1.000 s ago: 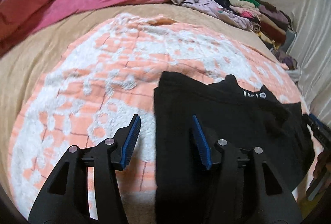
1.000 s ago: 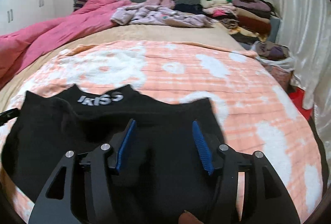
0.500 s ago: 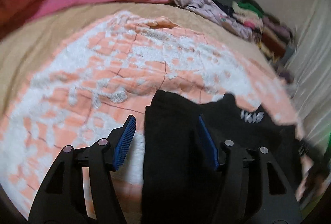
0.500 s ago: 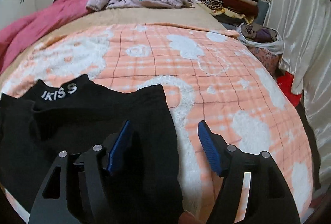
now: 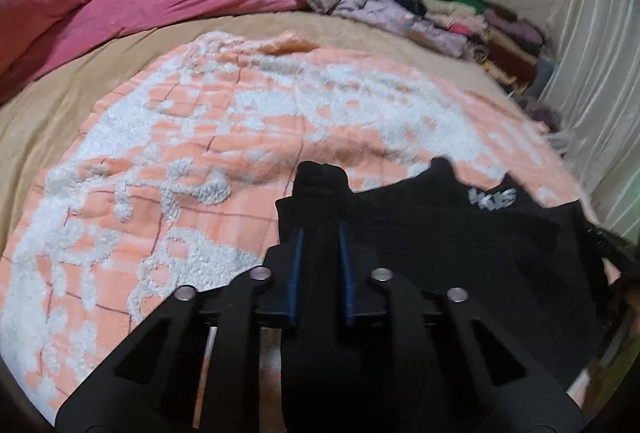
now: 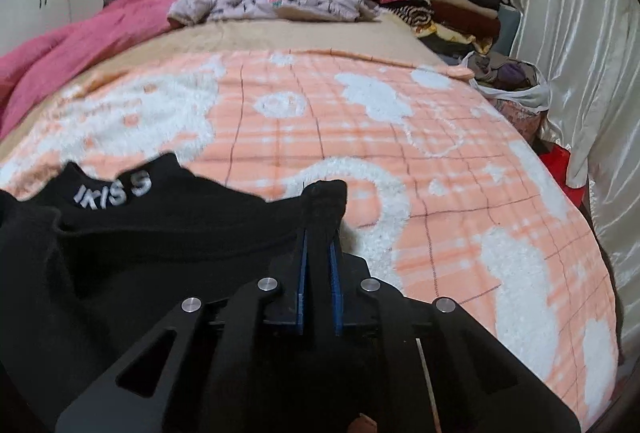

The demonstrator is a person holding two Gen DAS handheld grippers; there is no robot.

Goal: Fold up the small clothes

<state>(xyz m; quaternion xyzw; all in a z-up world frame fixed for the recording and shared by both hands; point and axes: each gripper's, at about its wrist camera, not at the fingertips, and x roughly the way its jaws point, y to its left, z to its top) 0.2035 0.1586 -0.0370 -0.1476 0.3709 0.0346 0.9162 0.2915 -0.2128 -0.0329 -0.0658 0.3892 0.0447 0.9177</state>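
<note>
Black cloth fills both grips: the left hand-held gripper is closed on one corner of the black garment, and the right hand-held gripper pinches the opposite corner. The garment lies between them on the orange and white blanket. I think both corners should rise together, level, then fold forward evenly. I count one garment, two grippers, one blanket.
</note>
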